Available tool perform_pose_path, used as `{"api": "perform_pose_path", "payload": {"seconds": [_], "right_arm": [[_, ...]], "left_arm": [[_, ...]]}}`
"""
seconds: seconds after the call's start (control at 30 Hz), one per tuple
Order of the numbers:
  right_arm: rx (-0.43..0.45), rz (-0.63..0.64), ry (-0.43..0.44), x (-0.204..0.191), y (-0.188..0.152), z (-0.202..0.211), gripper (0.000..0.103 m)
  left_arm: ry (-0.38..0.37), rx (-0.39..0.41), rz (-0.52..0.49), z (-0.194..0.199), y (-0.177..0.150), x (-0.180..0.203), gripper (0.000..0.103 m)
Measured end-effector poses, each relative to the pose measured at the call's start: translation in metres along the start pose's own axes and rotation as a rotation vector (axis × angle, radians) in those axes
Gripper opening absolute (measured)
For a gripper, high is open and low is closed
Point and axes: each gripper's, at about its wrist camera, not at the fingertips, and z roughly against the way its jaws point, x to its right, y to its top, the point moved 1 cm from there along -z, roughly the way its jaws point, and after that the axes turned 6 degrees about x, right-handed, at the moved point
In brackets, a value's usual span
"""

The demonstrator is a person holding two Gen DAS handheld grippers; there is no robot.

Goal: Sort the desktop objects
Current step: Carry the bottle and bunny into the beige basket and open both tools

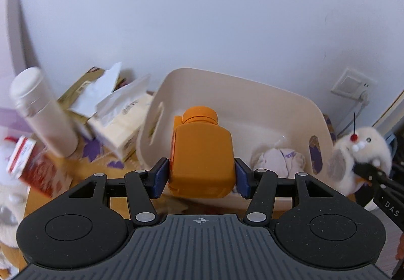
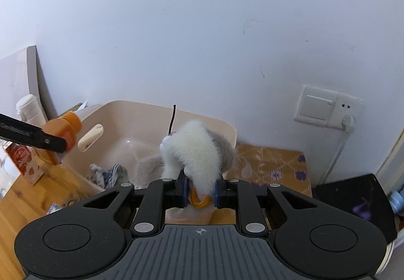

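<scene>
My left gripper (image 1: 201,179) is shut on an orange bottle (image 1: 202,151) and holds it over the near left rim of a cream plastic bin (image 1: 255,100). The bottle also shows in the right wrist view (image 2: 61,131), at the bin's left rim. My right gripper (image 2: 200,193) is shut on a white and grey plush toy (image 2: 199,151) and holds it above the bin (image 2: 227,128). The plush also shows in the left wrist view (image 1: 358,153), at the bin's right side. A crumpled cloth (image 1: 280,161) lies inside the bin.
Left of the bin stand a white flask (image 1: 43,113), tissue packs (image 1: 121,116) and a red carton (image 1: 32,166). A patterned cloth (image 2: 272,166) covers the table right of the bin. A wall socket with a plug (image 2: 325,108) is behind.
</scene>
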Motion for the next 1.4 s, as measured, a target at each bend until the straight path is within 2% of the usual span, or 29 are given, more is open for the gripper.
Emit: {"api": "perform_pose_path", "payload": {"seconds": [0.2,0.43,0.5,0.53,0.63,0.67,0.83,0.93,1.03,1.33,1.4], "right_arm": [[-0.059,0.061,0.021,-0.005,-0.005,-0.033,0.017],[-0.13,0.087,0.071,-0.009,-0.014,-0.061,0.021],[-0.141,0.093,0.077,-0.01,-0.016,-0.065,0.028],[-0.145,0.092,0.076,-0.01,-0.017,-0.066,0.038],[-0.139,0.082,0.073,-0.011,-0.016,-0.064,0.046],[-0.136,0.079,0.072,-0.012,-0.015,-0.063,0.053],[-0.103,0.062,0.058,-0.012,-0.01,-0.052,0.076],[-0.083,0.036,0.051,-0.008,-0.008,-0.041,0.081],[-0.069,0.026,0.038,-0.005,-0.008,-0.03,0.092],[-0.075,0.035,0.012,-0.003,-0.025,0.003,0.096],[-0.082,0.036,0.01,-0.003,-0.031,0.01,0.102]], "left_arm": [[0.004,-0.07,-0.012,-0.038,-0.003,0.015,0.055],[0.001,-0.124,-0.039,-0.06,-0.009,0.023,0.054],[-0.003,-0.125,-0.04,-0.06,-0.009,0.023,0.054],[-0.006,-0.125,-0.038,-0.06,-0.009,0.022,0.054],[-0.015,-0.125,-0.032,-0.056,-0.008,0.02,0.054],[-0.012,-0.122,-0.029,-0.054,-0.007,0.019,0.055],[0.009,-0.103,-0.022,-0.04,-0.003,0.014,0.066],[0.009,-0.089,-0.015,-0.026,-0.002,0.011,0.07],[0.015,-0.069,-0.015,-0.013,-0.005,0.008,0.075],[0.025,-0.081,0.002,0.015,-0.027,-0.002,0.077],[0.025,-0.095,0.006,0.021,-0.037,-0.004,0.077]]}}
